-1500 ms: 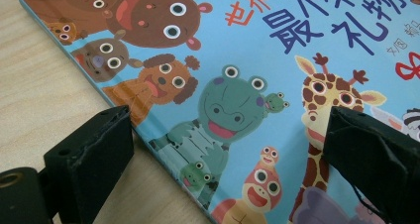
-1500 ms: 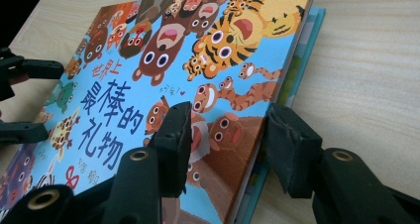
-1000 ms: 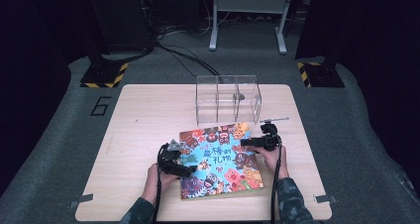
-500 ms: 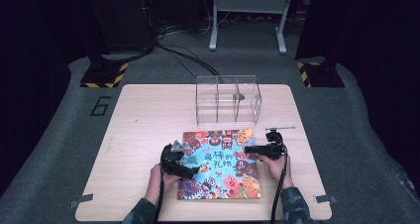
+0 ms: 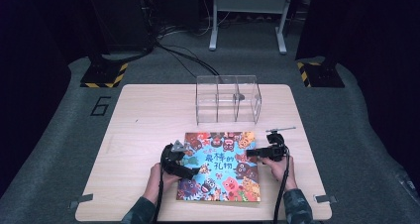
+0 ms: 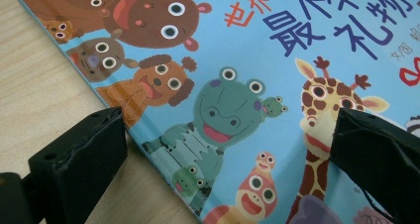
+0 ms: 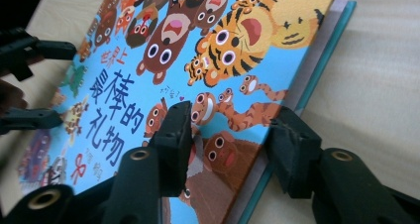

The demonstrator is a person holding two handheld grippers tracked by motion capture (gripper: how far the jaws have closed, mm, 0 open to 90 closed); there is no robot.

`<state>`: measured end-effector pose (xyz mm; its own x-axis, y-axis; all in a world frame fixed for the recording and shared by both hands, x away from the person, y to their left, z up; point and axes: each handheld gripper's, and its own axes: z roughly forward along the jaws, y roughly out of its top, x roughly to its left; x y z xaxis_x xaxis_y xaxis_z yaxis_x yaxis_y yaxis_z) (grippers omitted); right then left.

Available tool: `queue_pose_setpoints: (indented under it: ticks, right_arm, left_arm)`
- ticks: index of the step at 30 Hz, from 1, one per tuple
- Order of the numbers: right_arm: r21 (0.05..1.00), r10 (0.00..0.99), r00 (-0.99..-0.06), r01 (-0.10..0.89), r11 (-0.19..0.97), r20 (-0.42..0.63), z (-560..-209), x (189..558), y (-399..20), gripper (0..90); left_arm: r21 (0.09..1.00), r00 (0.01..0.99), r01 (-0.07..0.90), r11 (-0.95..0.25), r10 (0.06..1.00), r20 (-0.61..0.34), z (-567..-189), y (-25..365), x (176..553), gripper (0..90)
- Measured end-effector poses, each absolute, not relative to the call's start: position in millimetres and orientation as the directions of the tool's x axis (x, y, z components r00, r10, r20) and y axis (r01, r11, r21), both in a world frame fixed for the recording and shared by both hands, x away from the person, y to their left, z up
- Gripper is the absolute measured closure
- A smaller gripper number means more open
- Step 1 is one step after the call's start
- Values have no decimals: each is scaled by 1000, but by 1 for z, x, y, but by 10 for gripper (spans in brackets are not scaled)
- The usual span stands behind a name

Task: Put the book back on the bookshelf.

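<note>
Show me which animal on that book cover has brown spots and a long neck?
The giraffe on the book: yellow with brown spots, a long neck and two knobbed horns. It stands just right of the green wide-mouthed creature.

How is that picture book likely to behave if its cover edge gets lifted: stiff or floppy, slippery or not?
The picture book probably has a stiff board cover: in the right gripper view it rises flat and unbent above the pages. Its glossy face looks slippery for the pads. Lying flat on the table, it should slide, not tip.
</note>
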<state>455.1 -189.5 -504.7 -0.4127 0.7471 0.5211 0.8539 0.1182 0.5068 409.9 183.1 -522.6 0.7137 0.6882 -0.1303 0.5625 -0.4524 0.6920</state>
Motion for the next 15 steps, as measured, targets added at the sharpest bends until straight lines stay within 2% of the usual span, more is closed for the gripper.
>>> queue_pose_setpoints:
  ticks: [1,4,7,12,15]
  right_arm:
    - [511,749,-426,849,138,506,-503,458,-186,462]
    - [524,758,-440,838,155,481,-502,463,-183,459]
    - [507,744,-420,853,127,520,-504,473,-184,457]
    - [517,744,-428,846,131,512,-504,480,-183,456]
    - [504,726,-412,857,104,551,-505,488,-186,425]
  left_arm:
    - [693,713,562,-452,689,-129,-523,183,410,11]
    - [694,714,561,-452,689,-128,-523,183,410,12]
    - [690,717,559,-459,686,-125,-522,183,410,15]
    - [695,717,556,-456,686,-123,-523,183,410,21]
    - [683,726,553,-476,678,-115,-521,184,410,22]
